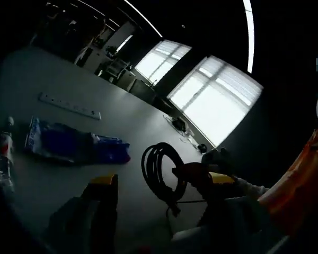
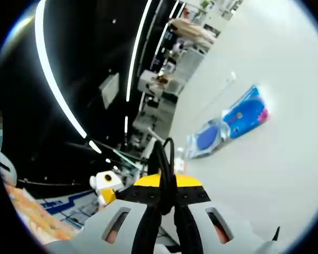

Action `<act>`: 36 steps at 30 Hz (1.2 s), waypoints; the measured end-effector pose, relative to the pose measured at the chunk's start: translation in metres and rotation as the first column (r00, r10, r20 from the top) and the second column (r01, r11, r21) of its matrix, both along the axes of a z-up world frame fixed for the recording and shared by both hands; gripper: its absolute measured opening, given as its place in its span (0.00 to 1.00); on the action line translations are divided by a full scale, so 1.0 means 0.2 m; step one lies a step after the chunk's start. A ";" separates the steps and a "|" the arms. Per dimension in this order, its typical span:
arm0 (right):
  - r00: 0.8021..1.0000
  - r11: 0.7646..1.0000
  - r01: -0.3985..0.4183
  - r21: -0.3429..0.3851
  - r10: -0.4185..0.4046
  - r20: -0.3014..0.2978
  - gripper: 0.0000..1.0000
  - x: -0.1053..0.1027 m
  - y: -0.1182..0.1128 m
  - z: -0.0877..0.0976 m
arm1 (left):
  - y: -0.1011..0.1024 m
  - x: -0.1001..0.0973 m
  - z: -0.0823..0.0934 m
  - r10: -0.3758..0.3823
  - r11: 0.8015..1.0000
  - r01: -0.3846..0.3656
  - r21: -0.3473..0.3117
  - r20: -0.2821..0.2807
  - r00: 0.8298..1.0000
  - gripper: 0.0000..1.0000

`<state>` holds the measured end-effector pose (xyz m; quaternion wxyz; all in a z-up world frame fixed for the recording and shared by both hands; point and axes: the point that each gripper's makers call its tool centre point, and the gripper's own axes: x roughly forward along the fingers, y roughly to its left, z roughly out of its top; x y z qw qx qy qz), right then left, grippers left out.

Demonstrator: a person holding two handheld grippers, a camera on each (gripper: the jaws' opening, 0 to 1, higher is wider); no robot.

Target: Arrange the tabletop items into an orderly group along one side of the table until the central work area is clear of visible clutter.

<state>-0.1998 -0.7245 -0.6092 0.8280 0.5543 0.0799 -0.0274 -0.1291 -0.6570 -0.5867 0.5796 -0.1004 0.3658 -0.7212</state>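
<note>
Right hand-held gripper (image 2: 167, 203) clenched on black cable coil (image 1: 161, 172); left spread; table (image 1: 122, 121) bare beyond.

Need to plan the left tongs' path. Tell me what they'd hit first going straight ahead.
Probably the bare table first; the blue packet lies beyond and left, the right tongs' black cable coil to the right. Depth unclear.

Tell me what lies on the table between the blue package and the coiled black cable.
Bare tabletop in the left gripper view: nothing sits between the blue package and the coiled black cable.
</note>
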 end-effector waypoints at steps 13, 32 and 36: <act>0.984 0.994 -0.068 -0.082 0.053 -0.168 0.01 0.02 -0.13 -0.19 | 0.19 0.13 -0.11 0.084 0.994 -0.082 0.067 -0.028 0.996 0.76; 0.975 0.993 -0.112 -0.022 0.105 -0.194 0.02 0.12 -0.17 -0.33 | 0.21 0.14 -0.14 0.118 0.990 -0.113 0.084 -0.056 0.992 0.74; 0.975 0.995 -0.101 -0.010 0.097 -0.202 0.02 0.09 -0.18 -0.36 | 0.23 0.15 -0.16 0.130 0.988 -0.124 0.096 -0.059 0.990 0.73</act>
